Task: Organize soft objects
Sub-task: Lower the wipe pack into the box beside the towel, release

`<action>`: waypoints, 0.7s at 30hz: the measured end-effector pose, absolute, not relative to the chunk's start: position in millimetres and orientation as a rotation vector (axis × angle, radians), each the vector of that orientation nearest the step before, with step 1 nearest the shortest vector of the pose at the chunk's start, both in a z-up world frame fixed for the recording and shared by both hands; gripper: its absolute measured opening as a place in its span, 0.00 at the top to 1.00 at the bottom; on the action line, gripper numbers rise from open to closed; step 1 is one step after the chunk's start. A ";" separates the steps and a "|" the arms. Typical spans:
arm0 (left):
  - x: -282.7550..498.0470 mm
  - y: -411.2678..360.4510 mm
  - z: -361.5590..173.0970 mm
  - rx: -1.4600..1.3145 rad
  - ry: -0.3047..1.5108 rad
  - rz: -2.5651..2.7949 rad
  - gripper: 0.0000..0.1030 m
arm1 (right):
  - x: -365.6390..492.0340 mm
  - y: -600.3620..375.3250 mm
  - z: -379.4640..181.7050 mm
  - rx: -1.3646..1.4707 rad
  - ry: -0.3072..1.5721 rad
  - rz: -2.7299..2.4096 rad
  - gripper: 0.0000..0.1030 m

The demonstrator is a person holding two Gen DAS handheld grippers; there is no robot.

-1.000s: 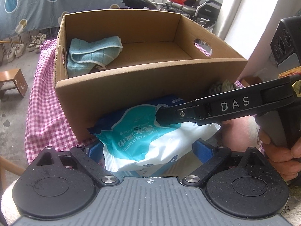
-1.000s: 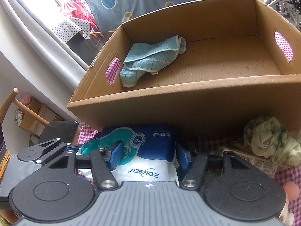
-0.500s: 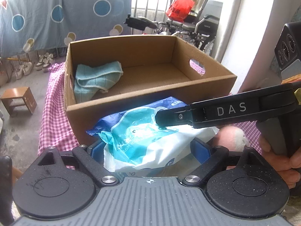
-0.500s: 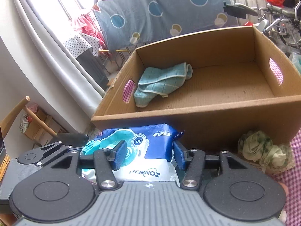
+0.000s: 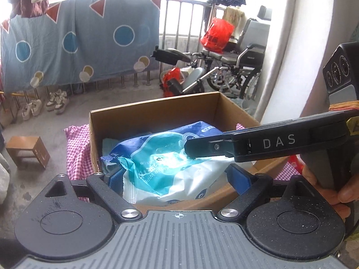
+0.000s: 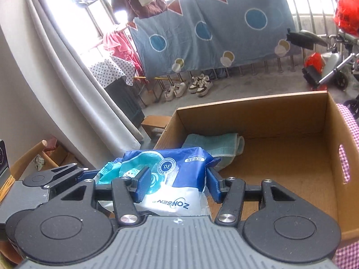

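Two tools, one load: I have both on a single wet-wipes pack [image 5: 179, 168].

Item 1, wet-wipes pack: soft plastic pouch, blue, teal and white. It hangs above the near edge of the cardboard box [image 6: 253, 121], off any surface. Floppy, so I judge a grip at two places keeps it from sagging or folding.

Item 2, left tool [image 5: 177, 178]: spread wide, blue pads pressing the pack's two sides across its broad face. Grasping the pack.

Item 3, right tool [image 6: 177, 179]: narrower spread, clenched on the pack's end, one pad dug into the printed face. In the left view its finger lies across the pack from the right.

Item 4, cardboard box: open top, hand slots in the side walls, standing on the pink-checked cloth [image 5: 76, 148] over the bench. Destination, as I read the task.

Item 5, teal towel [image 6: 213, 144]: folded, already inside at the far left corner. The floor to its right is bare, so I would set the pack there.
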State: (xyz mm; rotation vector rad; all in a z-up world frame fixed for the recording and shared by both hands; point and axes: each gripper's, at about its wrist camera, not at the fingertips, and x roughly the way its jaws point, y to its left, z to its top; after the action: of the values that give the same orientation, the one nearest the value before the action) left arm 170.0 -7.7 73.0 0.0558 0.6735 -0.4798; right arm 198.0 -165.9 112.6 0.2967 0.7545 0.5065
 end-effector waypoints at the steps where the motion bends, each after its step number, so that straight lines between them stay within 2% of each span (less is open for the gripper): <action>1: 181.2 -8.7 69.1 0.049 0.696 -0.472 0.11 | 212.5 -166.5 107.4 0.307 0.781 0.507 0.45; 3: 203.6 -10.0 58.5 0.047 0.746 -0.458 0.10 | 242.3 -167.0 92.4 0.326 0.842 0.501 0.45; 6: 232.3 -17.0 36.7 0.083 0.832 -0.418 0.03 | 276.7 -166.7 62.1 0.331 0.924 0.477 0.45; 10: 249.7 -16.9 15.8 0.118 0.889 -0.348 0.03 | 305.1 -172.3 23.5 0.348 1.048 0.438 0.46; 21: 208.6 35.0 48.4 -0.042 0.786 -0.339 0.01 | 328.9 -165.2 -3.3 0.383 1.332 0.466 0.42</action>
State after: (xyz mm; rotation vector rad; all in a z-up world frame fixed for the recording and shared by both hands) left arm 208.6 35.0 48.4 -0.0419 0.7862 -0.3393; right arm 328.9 -165.2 -3.3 0.3827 1.3320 0.4660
